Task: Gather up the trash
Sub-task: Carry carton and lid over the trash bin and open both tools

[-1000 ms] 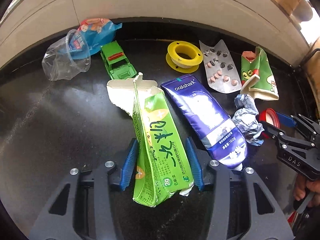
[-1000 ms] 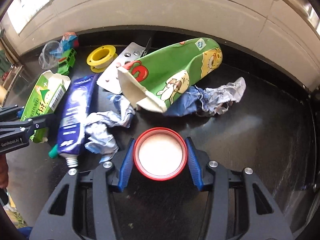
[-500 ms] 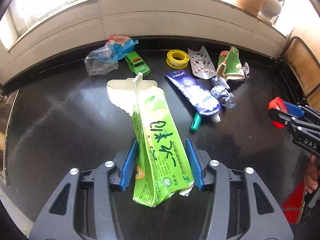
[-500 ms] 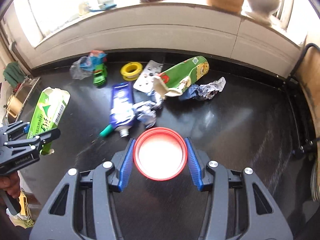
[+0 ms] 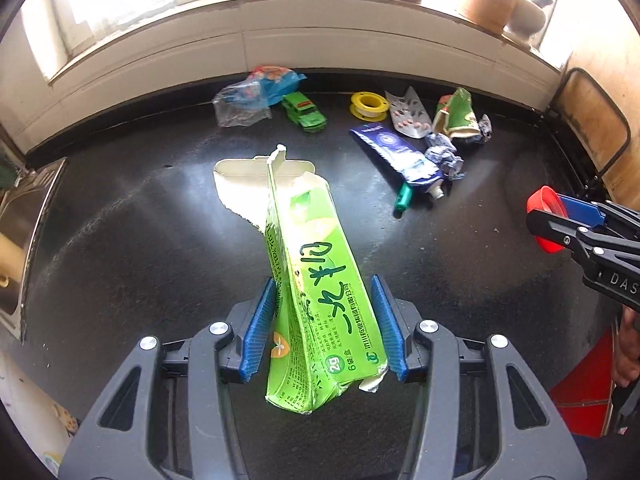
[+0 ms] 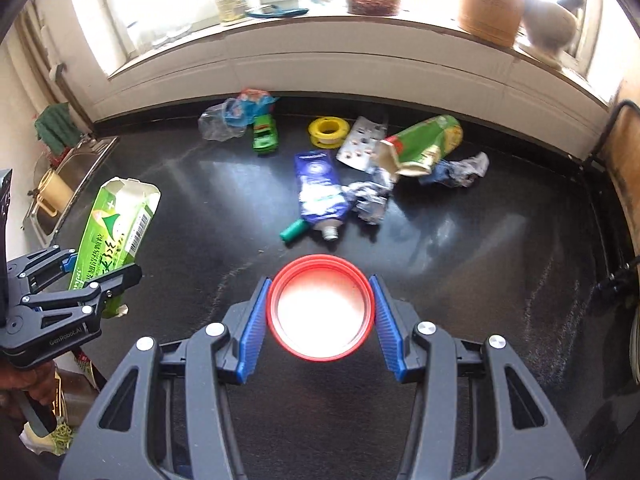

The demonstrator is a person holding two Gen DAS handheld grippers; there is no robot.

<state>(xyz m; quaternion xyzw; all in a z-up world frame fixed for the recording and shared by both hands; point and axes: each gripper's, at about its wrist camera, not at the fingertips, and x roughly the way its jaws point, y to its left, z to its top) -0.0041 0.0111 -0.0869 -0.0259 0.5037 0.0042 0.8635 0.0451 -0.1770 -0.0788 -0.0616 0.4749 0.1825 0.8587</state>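
Both grippers have pulled up and back from the counter (image 6: 460, 280), the left gripper (image 5: 324, 324) clamped on the green carton (image 5: 320, 280), the right gripper (image 6: 320, 312) on the red lid (image 6: 320, 312), so both pieces look ready for binning.

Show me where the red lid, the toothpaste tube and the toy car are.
red lid (image 6: 321, 312), right wrist view, white inside face.
toothpaste tube (image 6: 318, 188), right wrist view, blue body.
toy car (image 5: 304, 110), left wrist view, green roof.
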